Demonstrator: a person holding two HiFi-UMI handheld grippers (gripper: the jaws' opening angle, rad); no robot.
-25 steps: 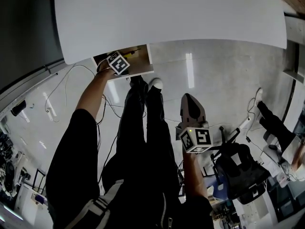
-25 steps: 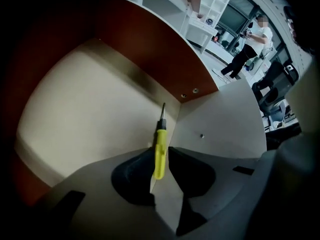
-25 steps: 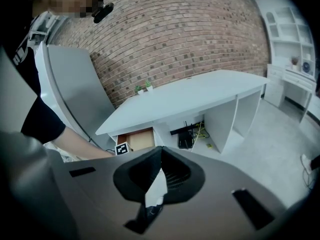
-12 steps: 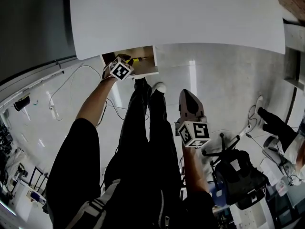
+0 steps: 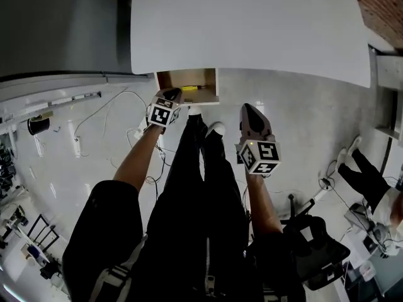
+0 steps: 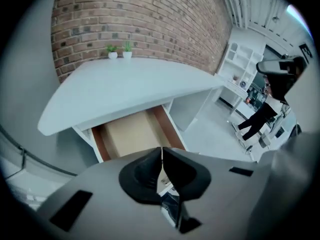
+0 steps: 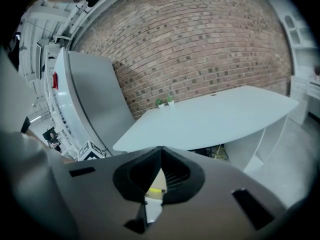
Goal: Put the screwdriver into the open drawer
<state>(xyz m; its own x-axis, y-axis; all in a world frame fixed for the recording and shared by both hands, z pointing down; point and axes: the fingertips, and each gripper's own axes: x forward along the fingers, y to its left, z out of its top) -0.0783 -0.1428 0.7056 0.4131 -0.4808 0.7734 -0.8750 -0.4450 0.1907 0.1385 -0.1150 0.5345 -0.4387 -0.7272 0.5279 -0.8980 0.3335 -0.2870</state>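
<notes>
Screwdriver (image 5: 189,87) with yellow handle and dark shaft, lying crosswise on the floor of the open pale-wood drawer (image 5: 176,78), touching neither gripper. Drawer jutting out from under the front edge of the broad white curved surface (image 5: 252,24), towards the black-trousered legs (image 5: 201,168) and white shoes (image 5: 215,129) of the person holding the grippers.

Left gripper (image 5: 171,95), grey with dark pads and a square-marker cube (image 5: 162,113), hanging just in front of the drawer's white front panel and pointing down towards it. Jaws, having just been closing, pressing tip to tip with nothing between. Seen along those jaws: bare tan back part of the drawer, with the front part hiding behind the gripper body.

Right gripper (image 5: 247,109), matching in build, hovering further right over the pale grey floor (image 5: 302,106), well apart from the drawer. Jaws likewise meeting at the tips, carrying nothing.

Behind the surface, red-brown brick wall (image 6: 135,19) rising, with two small green potted plants (image 6: 120,49) standing at the far edge. Thin cables (image 5: 113,99) trailing across the floor to the left. Dark-clad legs of a second person (image 5: 365,175) showing at the far right.
</notes>
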